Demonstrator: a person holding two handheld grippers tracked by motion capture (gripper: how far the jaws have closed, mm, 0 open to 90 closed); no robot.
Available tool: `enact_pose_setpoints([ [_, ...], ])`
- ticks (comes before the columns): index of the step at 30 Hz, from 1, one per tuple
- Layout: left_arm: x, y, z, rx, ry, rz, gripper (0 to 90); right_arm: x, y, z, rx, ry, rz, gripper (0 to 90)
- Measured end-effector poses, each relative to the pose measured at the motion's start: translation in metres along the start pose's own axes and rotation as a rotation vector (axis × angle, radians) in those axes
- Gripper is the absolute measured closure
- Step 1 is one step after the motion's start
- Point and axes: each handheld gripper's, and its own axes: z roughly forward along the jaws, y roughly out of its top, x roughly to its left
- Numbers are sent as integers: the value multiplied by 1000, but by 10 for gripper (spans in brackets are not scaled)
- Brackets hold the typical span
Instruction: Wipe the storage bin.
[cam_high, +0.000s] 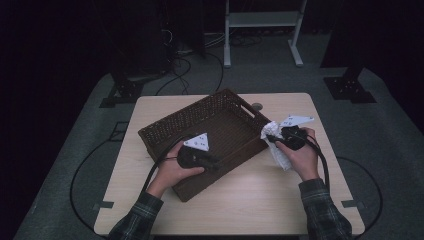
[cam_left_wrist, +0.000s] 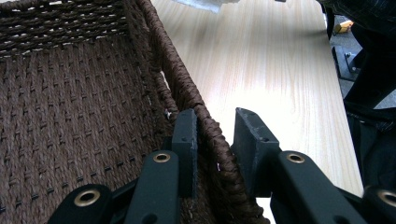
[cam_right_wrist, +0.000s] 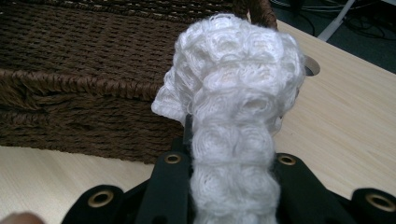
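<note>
Pale wooden counter (cam_high: 250, 190): left gripper (cam_left_wrist: 212, 140) pinches the near wall of the basket (cam_high: 200, 120) at mid-counter, right gripper (cam_right_wrist: 231, 154) clamps a white cloth (cam_right_wrist: 233, 93) just beside the basket's right wall, nearer hand.

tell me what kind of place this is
Likely a lab or recording studio: a lone wooden table on grey floor, dark surroundings, cables trailing behind, and a metal stand at the back.

The basket (cam_high: 220, 131) wall is standing between the left gripper (cam_left_wrist: 212, 140) jaws, blocking sideways travel; bare table (cam_high: 260, 195) is lying open beside the right gripper (cam_high: 272, 136), basket rim just ahead.
</note>
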Motion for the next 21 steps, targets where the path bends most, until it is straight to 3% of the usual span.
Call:
enact_pose_setpoints([
  [21, 0, 0, 0, 2, 1, 1, 695, 0, -14, 22, 83, 6, -7, 760],
])
